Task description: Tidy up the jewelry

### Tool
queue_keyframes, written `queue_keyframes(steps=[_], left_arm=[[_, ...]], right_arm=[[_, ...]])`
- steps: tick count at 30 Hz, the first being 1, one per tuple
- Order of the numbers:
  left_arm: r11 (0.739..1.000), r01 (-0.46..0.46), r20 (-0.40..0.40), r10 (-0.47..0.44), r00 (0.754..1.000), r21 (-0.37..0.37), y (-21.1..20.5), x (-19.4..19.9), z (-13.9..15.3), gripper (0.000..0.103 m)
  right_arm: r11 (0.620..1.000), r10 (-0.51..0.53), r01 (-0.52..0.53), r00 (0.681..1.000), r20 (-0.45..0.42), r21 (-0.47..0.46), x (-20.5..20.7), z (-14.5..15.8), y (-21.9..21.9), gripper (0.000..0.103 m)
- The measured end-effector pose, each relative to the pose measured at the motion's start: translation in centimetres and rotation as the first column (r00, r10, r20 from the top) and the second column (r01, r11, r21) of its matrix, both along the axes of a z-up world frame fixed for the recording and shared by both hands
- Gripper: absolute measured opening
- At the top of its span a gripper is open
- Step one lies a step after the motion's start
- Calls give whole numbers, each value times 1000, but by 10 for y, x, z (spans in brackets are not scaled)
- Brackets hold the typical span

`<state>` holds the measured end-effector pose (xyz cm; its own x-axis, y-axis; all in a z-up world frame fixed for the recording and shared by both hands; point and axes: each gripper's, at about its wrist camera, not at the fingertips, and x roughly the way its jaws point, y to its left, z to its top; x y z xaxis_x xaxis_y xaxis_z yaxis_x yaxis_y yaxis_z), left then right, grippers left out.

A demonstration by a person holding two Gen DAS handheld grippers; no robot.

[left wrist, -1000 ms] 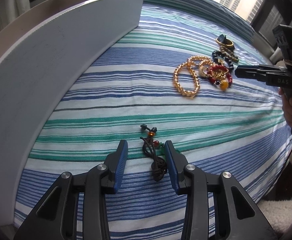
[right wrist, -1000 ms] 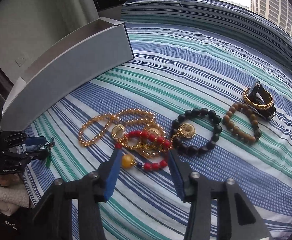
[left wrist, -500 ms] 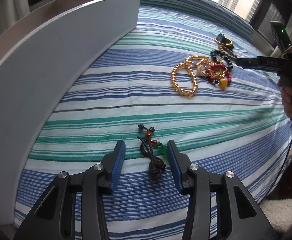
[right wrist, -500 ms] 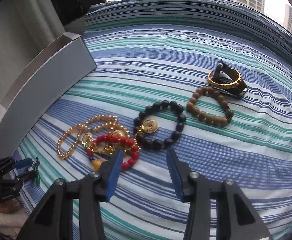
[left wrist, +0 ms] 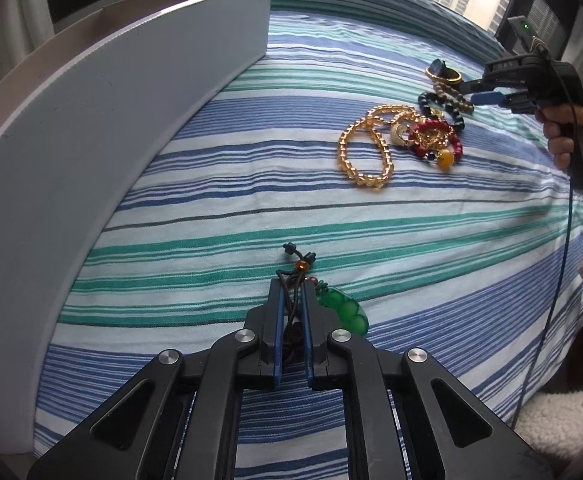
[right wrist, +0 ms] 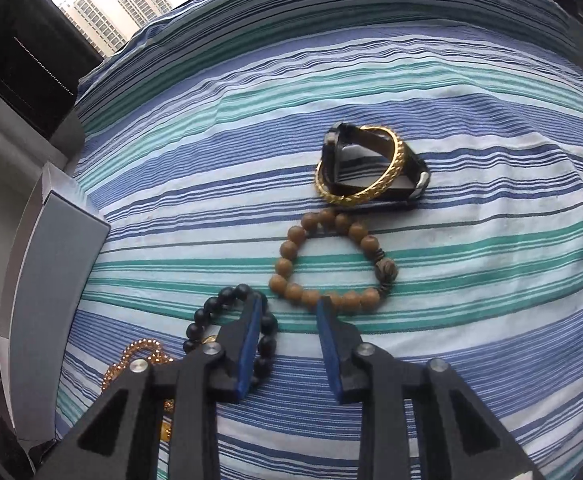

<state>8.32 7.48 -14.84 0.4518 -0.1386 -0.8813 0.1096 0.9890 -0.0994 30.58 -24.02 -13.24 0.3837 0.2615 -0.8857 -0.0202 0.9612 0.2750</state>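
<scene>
My left gripper (left wrist: 291, 286) is shut on the dark cord of a green jade pendant necklace (left wrist: 343, 310), low over the striped bedsheet. My right gripper (right wrist: 289, 304) is open, its fingertips over the near edge of a brown wooden bead bracelet (right wrist: 327, 260); it also shows in the left wrist view (left wrist: 487, 94). A black bead bracelet (right wrist: 231, 320) lies under its left finger. A gold bangle (right wrist: 357, 176) rests on a black band beyond. A golden bead strand (left wrist: 365, 148) and a red bead bracelet (left wrist: 435, 140) lie further left.
A long grey-white open box (left wrist: 91, 128) runs along the left side of the bed, also seen in the right wrist view (right wrist: 55, 280). The striped sheet (left wrist: 251, 208) covers the bed. A white fleece (left wrist: 555, 420) lies off the right edge.
My left gripper has closed on the pendant's cord. My right gripper has moved right, from over the red bracelet to the brown wooden one.
</scene>
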Motion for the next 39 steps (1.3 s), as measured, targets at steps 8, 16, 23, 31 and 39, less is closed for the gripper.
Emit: queue_keyframes(steps=[8, 16, 23, 31, 39], left_arm=[[1000, -14, -4, 14, 1000, -20, 3, 3, -1, 7], [999, -18, -21, 17, 1000, -32, 4, 6, -1, 7], [985, -34, -48, 27, 998, -170, 34, 0, 15, 57], [993, 45, -21, -48, 999, -109, 39, -10, 18, 62], [997, 76, -55, -76, 996, 5, 3, 3, -1, 4]], right_arm=[[985, -165, 169, 981, -106, 30, 21, -16, -43, 29], [984, -40, 27, 997, -71, -177, 38, -21, -4, 14], [998, 18, -17, 999, 27, -54, 0, 22, -5, 14], [994, 70, -86, 972, 226, 64, -78, 105, -4, 14], [973, 145, -191, 943, 301, 130, -131, 141, 15, 14]])
